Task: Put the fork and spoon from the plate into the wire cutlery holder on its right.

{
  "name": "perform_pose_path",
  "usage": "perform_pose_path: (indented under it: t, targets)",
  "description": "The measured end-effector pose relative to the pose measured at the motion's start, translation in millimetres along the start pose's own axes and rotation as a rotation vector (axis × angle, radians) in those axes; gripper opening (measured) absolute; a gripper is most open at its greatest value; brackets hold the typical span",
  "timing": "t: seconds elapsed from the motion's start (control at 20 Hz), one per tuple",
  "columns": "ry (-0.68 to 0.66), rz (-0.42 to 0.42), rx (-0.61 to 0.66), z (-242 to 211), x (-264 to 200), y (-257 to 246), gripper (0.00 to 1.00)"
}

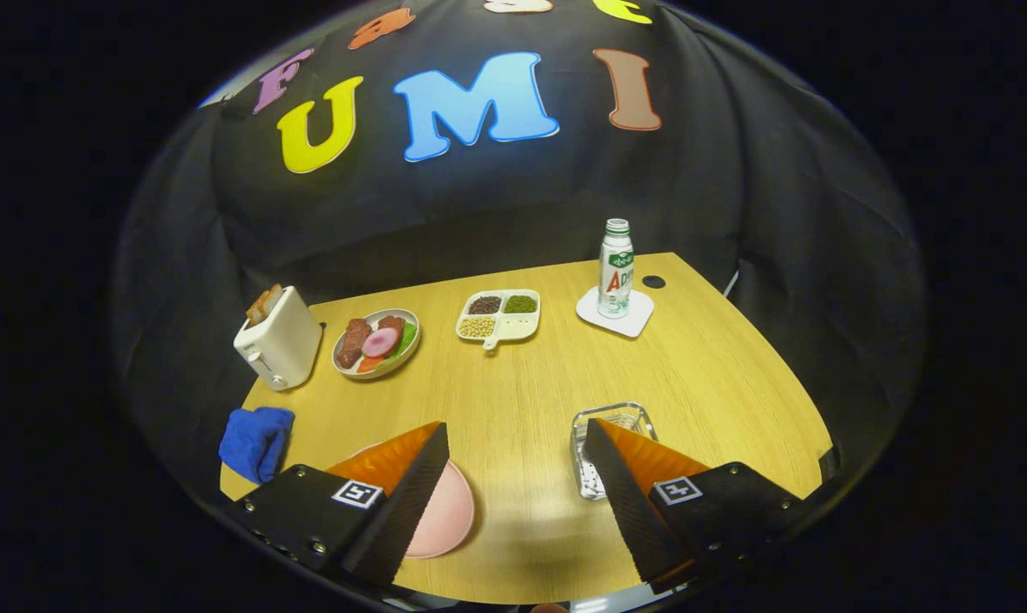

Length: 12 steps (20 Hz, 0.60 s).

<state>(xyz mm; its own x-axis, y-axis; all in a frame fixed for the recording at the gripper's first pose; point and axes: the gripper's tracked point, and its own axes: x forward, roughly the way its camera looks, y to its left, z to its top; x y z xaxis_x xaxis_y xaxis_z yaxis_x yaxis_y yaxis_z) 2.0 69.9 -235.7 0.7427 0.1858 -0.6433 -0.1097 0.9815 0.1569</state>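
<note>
The tongs (pixel 513 447) are hanging wide apart and empty above the surface (pixel 522 383), plate (pixel 445 519) behind the left finger, holder (pixel 603 426) behind the right, cutlery hidden; next, probably descending onto the plate.

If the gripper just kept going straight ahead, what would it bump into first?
Probably the divided snack tray. The open gripper has bare table between its fingers, and the tray lies beyond them, though depth is hard to judge.

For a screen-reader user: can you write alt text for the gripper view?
The open gripper hangs over a wooden table, one finger over a pink plate, the other over a wire cutlery holder. Beyond stand a toaster, food dishes and a bottle.
</note>
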Motion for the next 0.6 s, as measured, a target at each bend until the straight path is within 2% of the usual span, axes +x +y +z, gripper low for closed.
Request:
perform_pose_path:
  t: [0.35, 0.6]
  targets:
    - [0.038, 0.104, -0.068, -15.5, 10.5, 66.8, 1.00]
    - [0.104, 0.161, -0.132, -46.0, 18.6, 106.3, 1.00]
